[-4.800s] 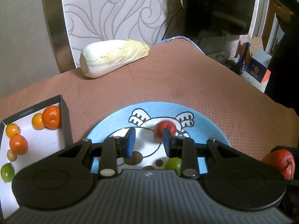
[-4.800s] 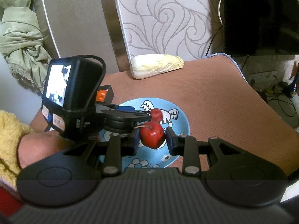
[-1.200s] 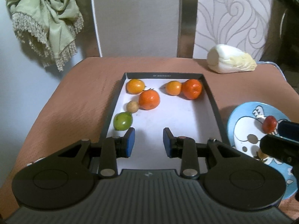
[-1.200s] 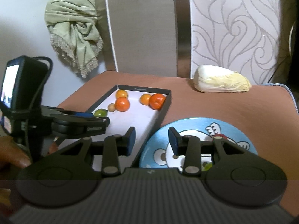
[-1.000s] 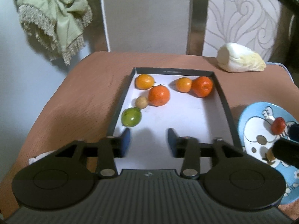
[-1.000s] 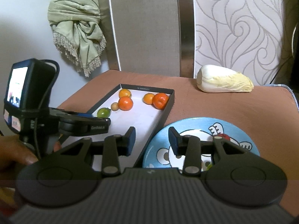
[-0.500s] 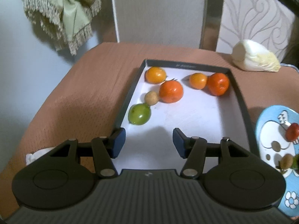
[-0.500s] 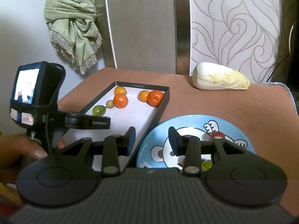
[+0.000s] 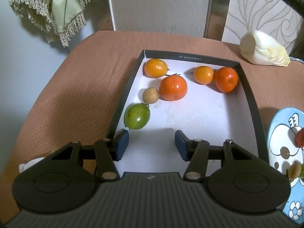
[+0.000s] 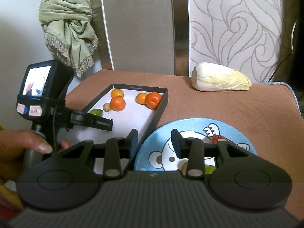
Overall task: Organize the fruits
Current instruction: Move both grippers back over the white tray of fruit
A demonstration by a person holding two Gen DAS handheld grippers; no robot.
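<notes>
My left gripper (image 9: pixel 151 144) has its jaws spread wide and empty over the near end of the box (image 9: pixel 248 102); just ahead of the left jaw sits the green fruit (image 9: pixel 136 116), the oranges (image 9: pixel 172 88) beyond. My right gripper (image 10: pixel 154 140) is likewise parted, holding nothing, straddling the box wall and the blue plate (image 10: pixel 191 125); the cabbage (image 10: pixel 220 77) lies far ahead on the bench (image 10: pixel 228 106).

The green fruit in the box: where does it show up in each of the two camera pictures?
Left wrist view: green fruit lies left of centre, against the box's left wall, just beyond the left finger.
Right wrist view: green fruit is small, at middle left, partly behind the other gripper.
Shared landmark: cabbage on the table's far side.
</notes>
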